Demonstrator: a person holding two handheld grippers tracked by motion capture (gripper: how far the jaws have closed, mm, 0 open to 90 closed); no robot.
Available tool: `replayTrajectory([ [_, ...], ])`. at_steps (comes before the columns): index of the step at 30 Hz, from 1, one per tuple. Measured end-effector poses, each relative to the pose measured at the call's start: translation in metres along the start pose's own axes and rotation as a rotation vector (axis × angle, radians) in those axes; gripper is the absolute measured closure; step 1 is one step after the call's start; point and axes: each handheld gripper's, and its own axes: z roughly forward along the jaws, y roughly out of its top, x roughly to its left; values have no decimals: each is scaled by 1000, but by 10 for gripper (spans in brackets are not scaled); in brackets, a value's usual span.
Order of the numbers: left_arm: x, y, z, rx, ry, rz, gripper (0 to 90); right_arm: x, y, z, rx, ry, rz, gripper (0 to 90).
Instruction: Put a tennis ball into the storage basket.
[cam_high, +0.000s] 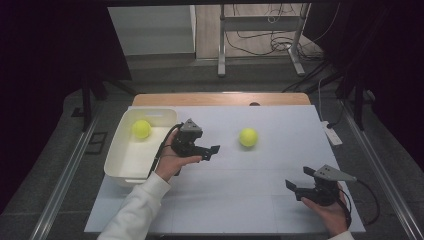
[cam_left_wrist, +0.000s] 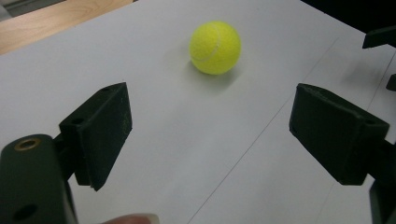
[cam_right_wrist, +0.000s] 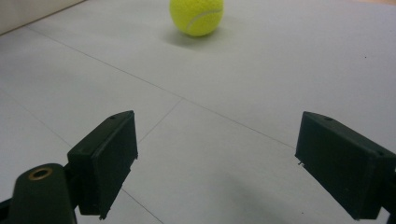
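Both grippers stand open and empty — the left gripper (cam_high: 214, 150) points at the tennis ball (cam_high: 248, 137) on the white tabletop (cam_high: 260, 200); the right gripper (cam_high: 295, 186) rests well apart from it.

High view: overhead, facing forward-down over white table (cam_high: 225, 200). Both gripper views: low, close to surface, each facing tennis ball (cam_left_wrist: 215, 47) between own jaws; ball shared.

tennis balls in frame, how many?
2: one tennis ball inside the white bin at left, one tennis ball loose on the white tabletop mid-table.
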Motion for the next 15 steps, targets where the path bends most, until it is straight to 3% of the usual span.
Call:
replayTrajectory([
  [15, -1, 11, 14, 17, -1, 6, 140, 0, 0, 0, 0, 0, 1, 130],
])
